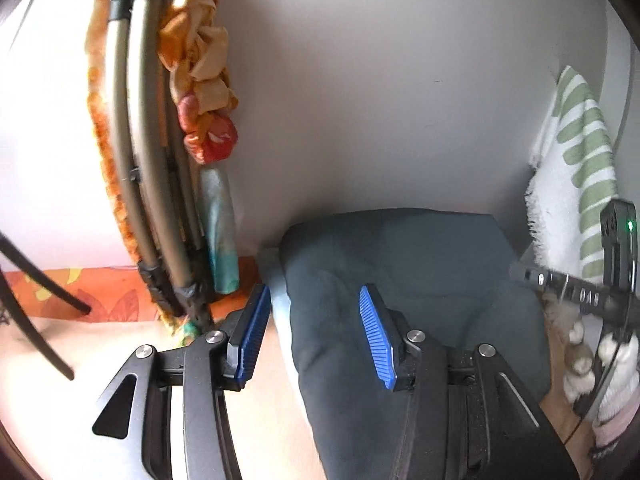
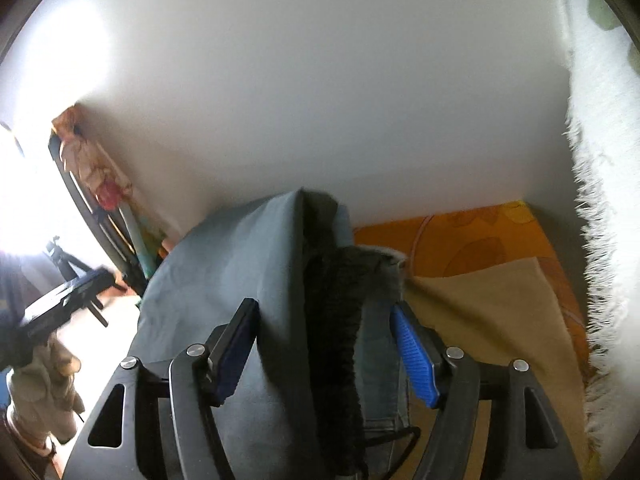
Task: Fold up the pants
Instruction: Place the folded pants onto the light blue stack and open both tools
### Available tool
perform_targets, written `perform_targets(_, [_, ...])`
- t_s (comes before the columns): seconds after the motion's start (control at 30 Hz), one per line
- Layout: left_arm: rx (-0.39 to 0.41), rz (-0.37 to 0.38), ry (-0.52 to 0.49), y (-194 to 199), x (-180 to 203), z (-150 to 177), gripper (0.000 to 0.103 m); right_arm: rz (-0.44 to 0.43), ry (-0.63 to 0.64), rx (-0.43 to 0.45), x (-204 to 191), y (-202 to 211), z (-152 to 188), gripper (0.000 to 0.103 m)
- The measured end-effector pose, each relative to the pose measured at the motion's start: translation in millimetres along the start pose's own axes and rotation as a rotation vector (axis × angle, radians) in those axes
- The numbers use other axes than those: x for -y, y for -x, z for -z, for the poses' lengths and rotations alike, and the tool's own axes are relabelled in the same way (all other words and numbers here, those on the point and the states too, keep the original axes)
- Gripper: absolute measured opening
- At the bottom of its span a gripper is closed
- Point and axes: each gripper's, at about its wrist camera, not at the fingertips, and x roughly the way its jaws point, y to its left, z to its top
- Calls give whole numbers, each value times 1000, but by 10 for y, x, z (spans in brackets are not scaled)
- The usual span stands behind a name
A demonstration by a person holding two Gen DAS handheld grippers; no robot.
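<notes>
The dark teal pants (image 1: 400,280) lie folded in a thick stack against the white wall. My left gripper (image 1: 316,336) is open over the stack's left edge. Its right blue pad (image 1: 378,338) hovers above the cloth and its left pad (image 1: 252,332) is out past the edge. In the right wrist view the pants (image 2: 224,280) show a dark fuzzy band (image 2: 336,320) running down the middle. My right gripper (image 2: 322,352) stands open astride that folded edge, with cloth between the pads and no visible squeeze. Each gripper shows in the other's view: right (image 1: 616,272), left (image 2: 68,300).
A folded metal frame (image 1: 136,140) hung with orange cloths leans on the wall at left. A white towel with green stripes (image 1: 576,160) hangs at right. An orange patterned sheet (image 2: 472,240) and a tan cloth (image 2: 500,320) lie right of the pants. A tripod (image 2: 60,256) stands far left.
</notes>
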Motion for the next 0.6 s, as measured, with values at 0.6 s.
perform_targets(0.6, [15,81,11,1185,18,404,45,45,64,87,-605,1076,421,73])
